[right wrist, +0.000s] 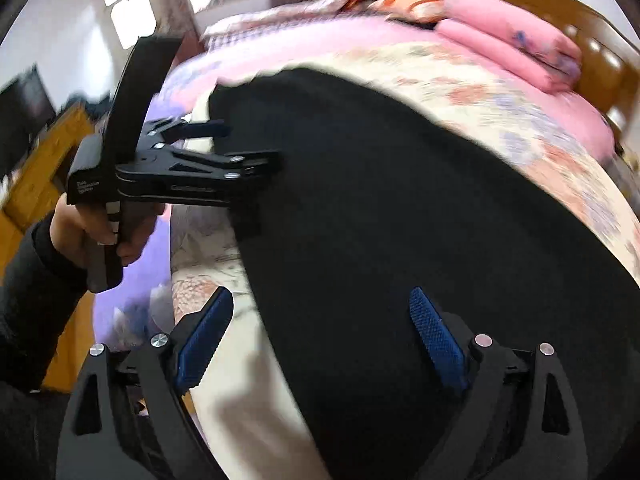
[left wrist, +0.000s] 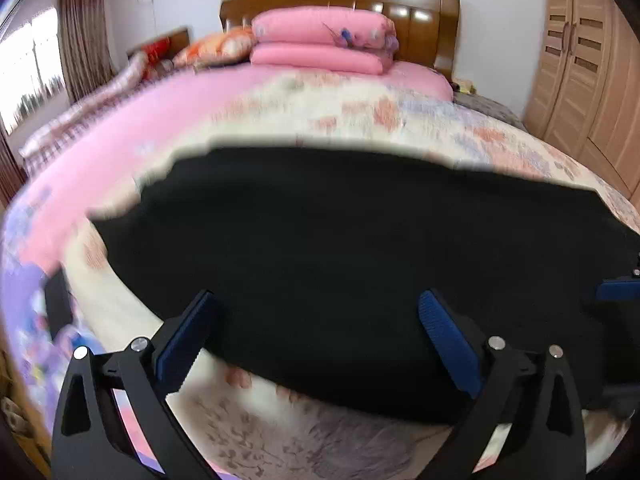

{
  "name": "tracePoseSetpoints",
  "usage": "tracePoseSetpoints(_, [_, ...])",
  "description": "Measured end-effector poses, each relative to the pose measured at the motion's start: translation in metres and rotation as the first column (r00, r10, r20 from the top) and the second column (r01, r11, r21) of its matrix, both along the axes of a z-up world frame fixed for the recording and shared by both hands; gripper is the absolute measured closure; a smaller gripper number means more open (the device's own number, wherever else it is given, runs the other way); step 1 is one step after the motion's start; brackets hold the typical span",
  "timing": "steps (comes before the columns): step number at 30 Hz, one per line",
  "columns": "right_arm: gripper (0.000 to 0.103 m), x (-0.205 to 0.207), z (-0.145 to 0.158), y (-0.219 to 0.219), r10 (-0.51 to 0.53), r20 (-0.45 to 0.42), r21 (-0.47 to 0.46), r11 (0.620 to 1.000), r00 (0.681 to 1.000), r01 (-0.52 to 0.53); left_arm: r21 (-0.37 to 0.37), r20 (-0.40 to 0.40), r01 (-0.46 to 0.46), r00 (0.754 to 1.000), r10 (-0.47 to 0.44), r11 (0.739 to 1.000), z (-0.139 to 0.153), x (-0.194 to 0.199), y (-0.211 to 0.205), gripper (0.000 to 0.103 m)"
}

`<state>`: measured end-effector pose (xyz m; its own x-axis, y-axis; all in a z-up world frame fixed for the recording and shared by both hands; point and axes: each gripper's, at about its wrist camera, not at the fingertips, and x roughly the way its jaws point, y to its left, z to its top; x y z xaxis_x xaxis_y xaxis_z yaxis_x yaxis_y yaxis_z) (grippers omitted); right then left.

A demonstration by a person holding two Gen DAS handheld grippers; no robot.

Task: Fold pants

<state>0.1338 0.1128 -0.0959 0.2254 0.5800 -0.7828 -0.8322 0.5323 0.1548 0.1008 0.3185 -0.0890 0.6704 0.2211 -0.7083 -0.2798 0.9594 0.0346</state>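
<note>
L claw (left wrist: pixel 316 320) spread | R claw (right wrist: pixel 320 320) spread | black pants (left wrist: pixel 360 260) flat on floral bed (left wrist: pixel 360 108), blurry

A bed (left wrist: pixel 320 104) with a floral quilt and brown wooden headboard (left wrist: pixel 424 4) fills the white-walled room; a light wooden wardrobe (left wrist: pixel 576 60) stands right, a curtained bright window (left wrist: pixel 36 60) left.

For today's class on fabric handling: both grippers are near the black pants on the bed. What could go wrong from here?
1. The left gripper and right gripper are both open around the pants' near edge; closing could also pinch the floral quilt underneath.
2. The black fabric shows no visible seams, so either gripper may grab unevenly.
</note>
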Motion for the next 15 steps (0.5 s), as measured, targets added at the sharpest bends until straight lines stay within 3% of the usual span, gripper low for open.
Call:
tracePoseSetpoints(2, [0.016, 0.022, 0.008, -0.026, -0.119, 0.026, 0.026, 0.993, 0.993, 0.119, -0.014, 0.089, 0.094, 0.992, -0.092, 0.995, 0.032, 0.010, -0.021, 0.002])
tracePoseSetpoints(4, [0.016, 0.047, 0.008, -0.046, -0.244, 0.042, 0.021, 0.970, 0.969, 0.244, -0.082, 0.112, 0.202, 0.975, -0.193, 0.976, 0.045, 0.035, -0.041, 0.002])
tracePoseSetpoints(5, [0.015, 0.062, 0.007, -0.058, -0.316, 0.045, 0.002, 0.949, 0.948, 0.316, -0.147, 0.104, 0.280, 0.958, -0.267, 0.949, 0.045, 0.056, -0.053, 0.002])
tracePoseSetpoints(7, [0.015, 0.083, 0.003, -0.075, -0.383, 0.052, -0.018, 0.923, 0.922, 0.385, -0.199, 0.068, 0.354, 0.935, -0.347, 0.914, 0.035, 0.093, -0.074, 0.002])
tracePoseSetpoints(10, [0.015, 0.112, -0.011, -0.100, -0.459, 0.060, -0.103, 0.881, 0.887, 0.463, -0.244, -0.054, 0.387, 0.910, -0.411, 0.889, 0.006, 0.143, -0.096, 0.002])
tracePoseSetpoints(12, [0.015, 0.127, -0.026, -0.118, -0.506, 0.038, -0.152, 0.849, 0.862, 0.505, -0.226, -0.121, 0.376, 0.904, -0.409, 0.899, -0.017, 0.164, -0.101, 0.002])
tracePoseSetpoints(13, [0.015, 0.131, -0.032, -0.126, -0.518, 0.022, -0.159, 0.842, 0.855, 0.515, -0.185, -0.087, 0.394, 0.906, -0.414, 0.900, -0.017, 0.159, -0.103, 0.002])
tracePoseSetpoints(15, [0.014, 0.126, -0.035, -0.135, -0.504, 0.010, -0.116, 0.858, 0.864, 0.501, -0.148, -0.117, 0.379, 0.910, -0.397, 0.913, -0.021, 0.168, -0.102, 0.002])
